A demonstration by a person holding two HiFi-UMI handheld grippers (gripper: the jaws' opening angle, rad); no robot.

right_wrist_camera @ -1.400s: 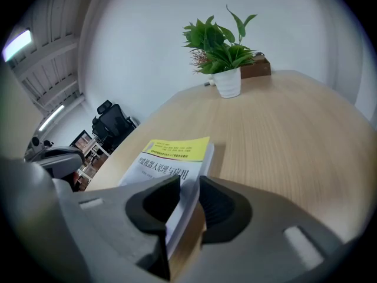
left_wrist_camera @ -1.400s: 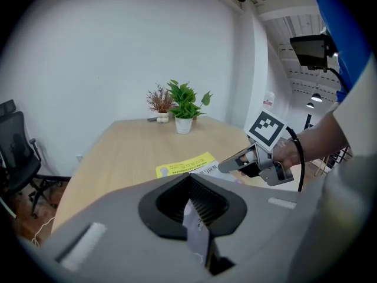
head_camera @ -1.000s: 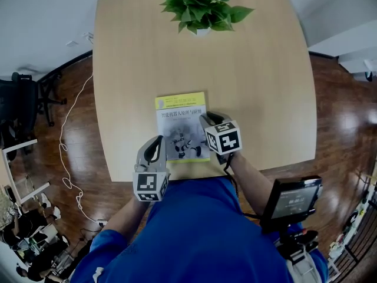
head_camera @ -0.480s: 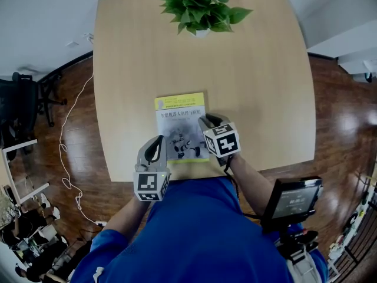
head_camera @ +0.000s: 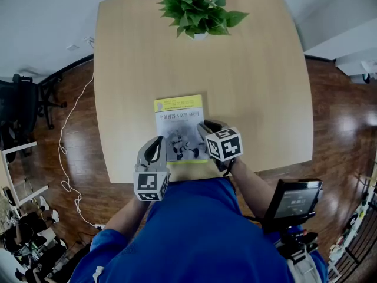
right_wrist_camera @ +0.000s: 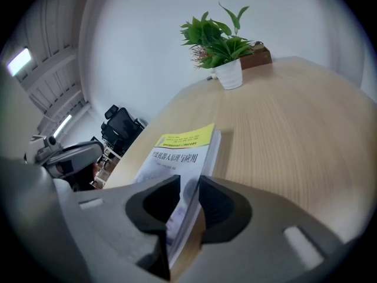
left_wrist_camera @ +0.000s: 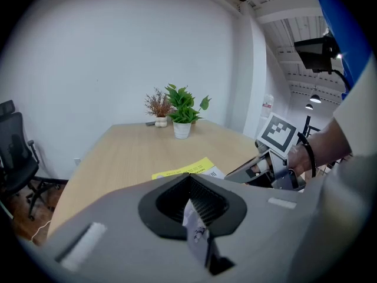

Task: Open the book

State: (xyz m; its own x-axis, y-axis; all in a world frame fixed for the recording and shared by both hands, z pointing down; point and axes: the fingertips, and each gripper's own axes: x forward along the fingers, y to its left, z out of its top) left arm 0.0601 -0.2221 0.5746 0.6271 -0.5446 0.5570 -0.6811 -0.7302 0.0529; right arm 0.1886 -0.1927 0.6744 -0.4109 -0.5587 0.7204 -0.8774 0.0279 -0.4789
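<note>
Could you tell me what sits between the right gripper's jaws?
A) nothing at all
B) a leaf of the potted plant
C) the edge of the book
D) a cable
C: the right gripper view shows the right gripper closed on the near edge of the book, which lies on the table.

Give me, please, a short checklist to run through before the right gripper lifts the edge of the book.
1. Right gripper closed on the right edge of the book: ok.
2. Only the cover gripped, not a stack of pages: cannot tell.
3. Left gripper steadying the book's left side: cannot tell; it sits at that edge, but contact is unclear.
4. Bare table left of the book for the cover to swing over: ok.
5. Plant out of the way: ok, at the far end.
</note>
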